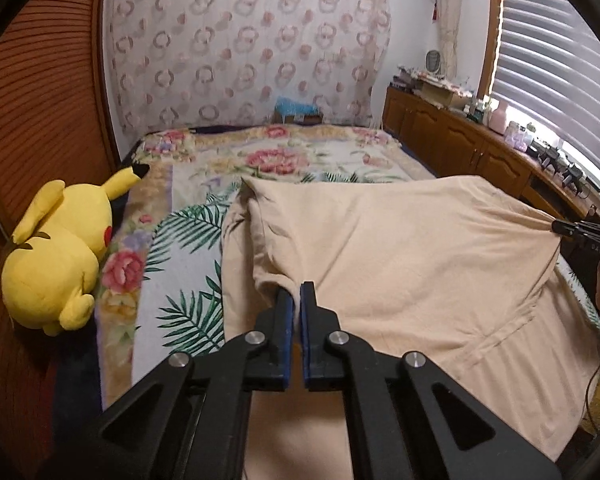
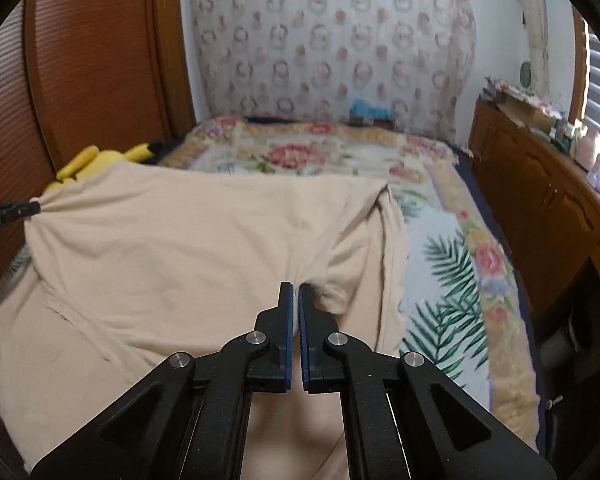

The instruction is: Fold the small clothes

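Plush toy [image 1: 56, 256]: yellow, rounded, soft pile, lying at the bed's left edge against a ribbed wooden panel [image 1: 32, 92]. Blanket [image 1: 188, 248]: woven, floral and palm-leaf print, spread flat over the bed. Beige garment [image 1: 400, 248]: thin matte knit, stitched hems, raised off the blanket and stretched between both tools. Left gripper [image 1: 296, 292]: black arms, blue pads, pinched together on bunched cloth. Right gripper [image 2: 295, 292]: same build, clamped on the opposite edge. Wooden cabinets [image 1: 452, 140]: panelled doors, along the right wall.
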